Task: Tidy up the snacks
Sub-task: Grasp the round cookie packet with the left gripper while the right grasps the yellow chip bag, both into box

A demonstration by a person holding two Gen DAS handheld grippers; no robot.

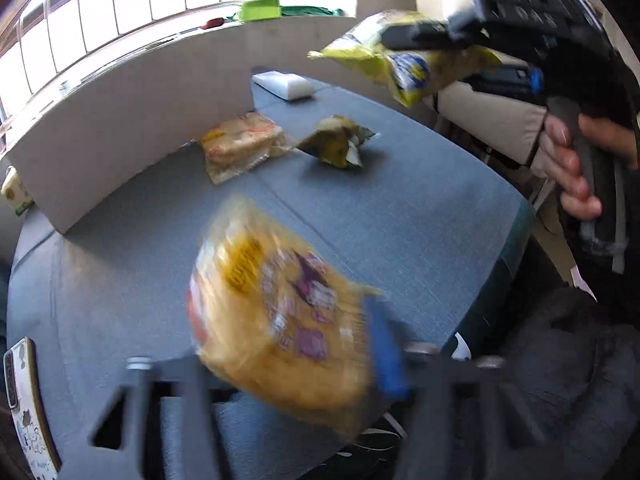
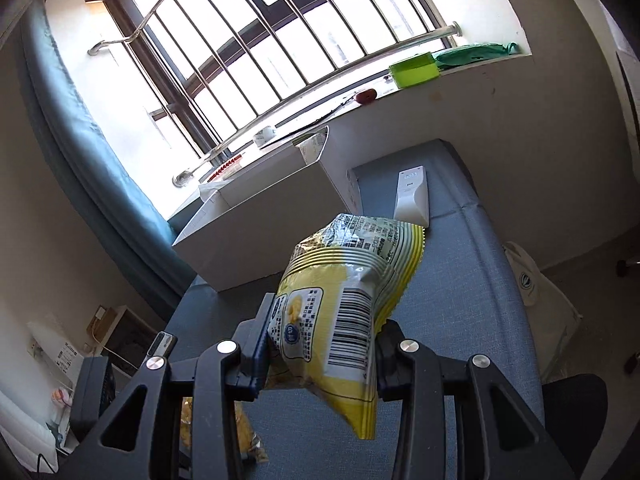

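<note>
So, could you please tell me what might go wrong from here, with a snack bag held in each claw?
1. The left claw holds the orange snack bag only by its lower end and the view is motion-blurred, so it might slip out.
2. The right claw pinches the yellow chip bag across its puffed body; squeezing could crush the chips.
3. The white box has high walls, so a low-carried bag might catch the rim.
</note>
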